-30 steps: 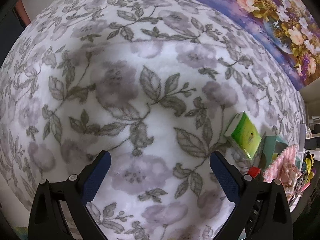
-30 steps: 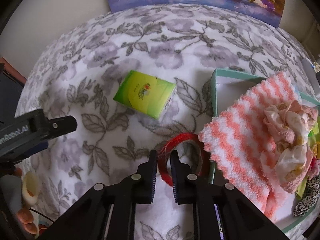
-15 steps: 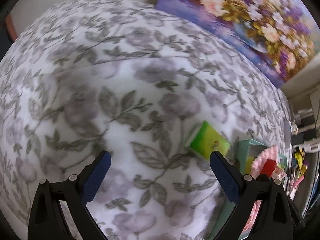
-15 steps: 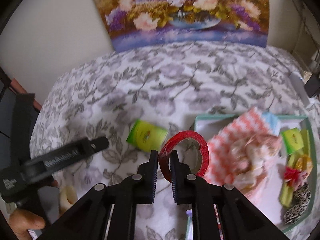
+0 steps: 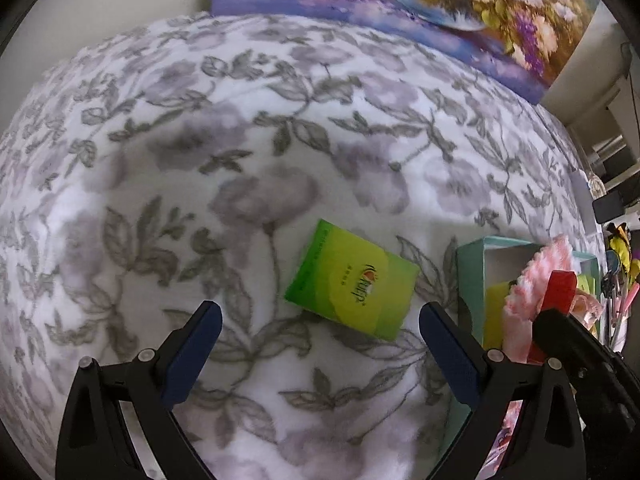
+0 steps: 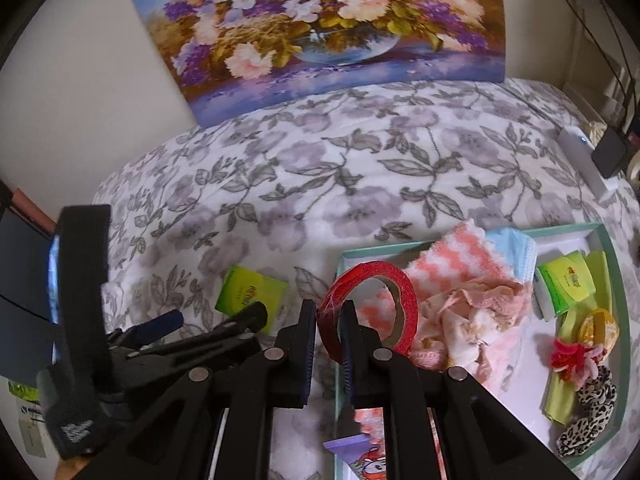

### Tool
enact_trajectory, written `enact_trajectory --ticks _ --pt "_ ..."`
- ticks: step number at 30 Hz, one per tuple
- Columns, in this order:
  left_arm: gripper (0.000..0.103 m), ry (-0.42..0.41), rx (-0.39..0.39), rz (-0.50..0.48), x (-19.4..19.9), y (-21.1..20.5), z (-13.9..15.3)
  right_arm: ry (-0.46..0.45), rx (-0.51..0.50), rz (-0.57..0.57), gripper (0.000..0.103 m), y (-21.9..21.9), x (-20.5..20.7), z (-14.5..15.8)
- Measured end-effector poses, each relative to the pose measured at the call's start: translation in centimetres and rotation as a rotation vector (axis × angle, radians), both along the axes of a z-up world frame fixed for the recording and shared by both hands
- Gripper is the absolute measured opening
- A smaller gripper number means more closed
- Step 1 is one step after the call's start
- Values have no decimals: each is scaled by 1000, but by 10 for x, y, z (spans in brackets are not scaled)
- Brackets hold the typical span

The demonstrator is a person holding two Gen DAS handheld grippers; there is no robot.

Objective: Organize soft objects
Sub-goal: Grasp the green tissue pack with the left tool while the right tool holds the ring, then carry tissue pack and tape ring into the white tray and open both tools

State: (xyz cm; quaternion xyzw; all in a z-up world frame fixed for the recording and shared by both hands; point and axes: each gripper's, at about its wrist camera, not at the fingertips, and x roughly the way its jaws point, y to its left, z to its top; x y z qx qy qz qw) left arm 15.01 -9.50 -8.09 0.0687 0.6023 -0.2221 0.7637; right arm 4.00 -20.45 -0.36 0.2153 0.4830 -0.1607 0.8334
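One green tissue pack [image 5: 352,280] | beside tray [image 5: 468,256] | floral blanket [image 5: 240,160]

Soft, even daylight, nothing harsh. Faint shadow on the blanket [image 5: 248,168] beyond the left gripper [image 5: 316,340]. Left view is slightly motion-smeared, right view sharper. Heavy fisheye bending, black corners in both.

A bed under a floral blanket [image 6: 360,168]; a green tissue pack [image 5: 352,280] lies flat on it; just beside, a mint-green tray [image 6: 616,264]; a white device [image 6: 580,156] near the far edge.
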Motion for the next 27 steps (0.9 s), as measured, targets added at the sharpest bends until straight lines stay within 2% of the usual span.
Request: enact_trajectory --ticks 3,5,6,7,13,19,27 --pt "97 8 -1 -2 -2 -6 -6 4 19 -15 13 -6 -2 -4" --pt "87 11 -10 6 -2 -8 -7 7 27 -20 13 -9 -3 -6" --pt "75 21 -20 9 -2 -9 -8 8 29 -21 13 -9 -4 -6" --pt "70 26 -28 10 -2 -9 -8 9 30 -21 13 -10 -4 -7" --pt "68 3 -68 23 -4 -2 2 11 25 -18 13 -9 -5 -6" --pt "68 -64 -87 34 -10 14 35 3 13 -12 13 -8 -8 1" --pt "68 -154 -100 28 -32 23 79 -40 0 -6 13 -2 -22 24"
